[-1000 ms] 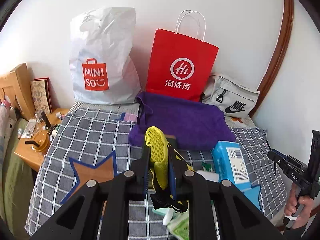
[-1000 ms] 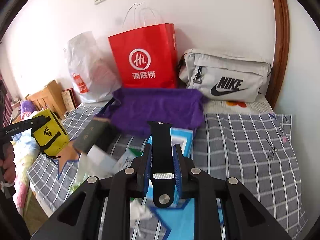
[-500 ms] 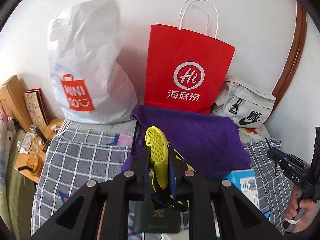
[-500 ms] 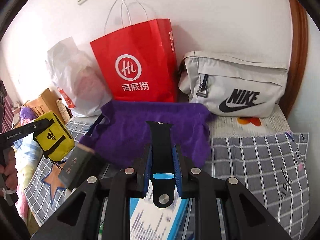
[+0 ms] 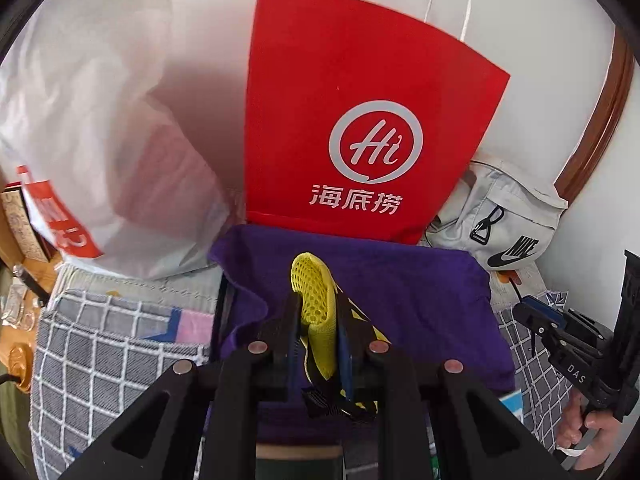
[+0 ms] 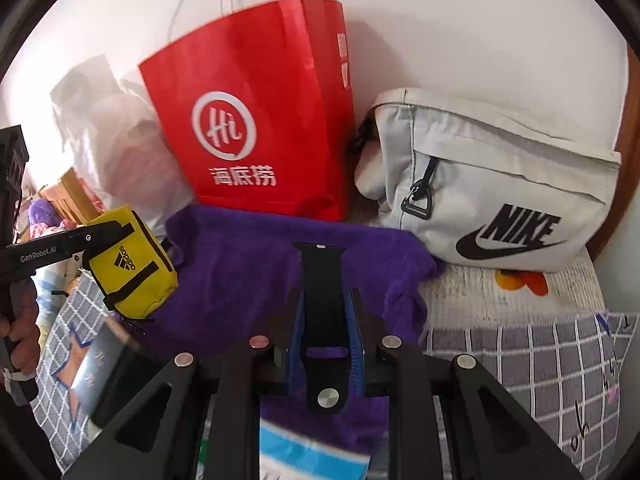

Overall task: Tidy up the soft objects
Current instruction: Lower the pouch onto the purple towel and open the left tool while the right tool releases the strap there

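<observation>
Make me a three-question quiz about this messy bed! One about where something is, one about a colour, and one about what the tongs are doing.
1. Where is the grey Nike bag?
A. right of the red Haidilao paper bag, against the wall
B. on top of the purple towel
C. inside the white bag

2. What colour is the towel under both tongs?
A. green
B. purple
C. orange

3. What do the left tongs hold?
A. nothing
B. a book
C. the yellow Adidas pouch

Answers:
1 A, the right wrist view shows it beside the red bag at the wall.
2 B, the cloth is purple in both views.
3 C, the left tongs are shut on the pouch, while the right tongs grip a black watch strap.
</observation>
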`<state>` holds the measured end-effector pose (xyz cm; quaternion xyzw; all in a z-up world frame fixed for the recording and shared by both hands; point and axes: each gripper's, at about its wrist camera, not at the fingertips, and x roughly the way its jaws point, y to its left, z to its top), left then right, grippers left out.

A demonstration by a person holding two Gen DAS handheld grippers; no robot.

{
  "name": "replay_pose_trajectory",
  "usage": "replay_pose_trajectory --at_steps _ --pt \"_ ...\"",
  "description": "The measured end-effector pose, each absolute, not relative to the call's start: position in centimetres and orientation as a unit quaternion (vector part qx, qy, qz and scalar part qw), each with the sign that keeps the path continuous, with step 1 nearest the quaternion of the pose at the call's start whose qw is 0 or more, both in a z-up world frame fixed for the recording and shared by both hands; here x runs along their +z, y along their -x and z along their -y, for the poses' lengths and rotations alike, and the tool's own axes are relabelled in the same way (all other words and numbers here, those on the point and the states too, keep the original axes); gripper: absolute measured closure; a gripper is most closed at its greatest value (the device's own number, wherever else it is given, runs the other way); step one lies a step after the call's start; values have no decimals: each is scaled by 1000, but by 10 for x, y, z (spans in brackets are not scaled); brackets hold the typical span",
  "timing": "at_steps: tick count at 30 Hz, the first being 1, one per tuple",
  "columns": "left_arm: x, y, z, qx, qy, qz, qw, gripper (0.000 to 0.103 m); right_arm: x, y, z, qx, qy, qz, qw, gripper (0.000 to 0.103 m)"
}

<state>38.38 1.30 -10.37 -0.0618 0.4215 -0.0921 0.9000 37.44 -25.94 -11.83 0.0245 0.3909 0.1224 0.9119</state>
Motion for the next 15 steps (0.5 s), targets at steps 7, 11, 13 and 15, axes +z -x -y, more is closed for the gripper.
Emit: replay_pose_trajectory --at_steps 7,11,13,15 --pt "-127 -426 -10 -109 82 -438 889 87 -142 -412 260 118 -18 -413 903 82" --pt "-141 -445 -9 -120 87 -450 881 87 -156 -425 261 118 -13 -427 897 82" --pt "-147 -453 -8 -117 77 -457 878 87 -161 -428 263 119 -15 -434 893 82" --pt "-154 -460 -8 -112 77 -464 876 87 -166 -431 264 120 -15 -438 891 82"
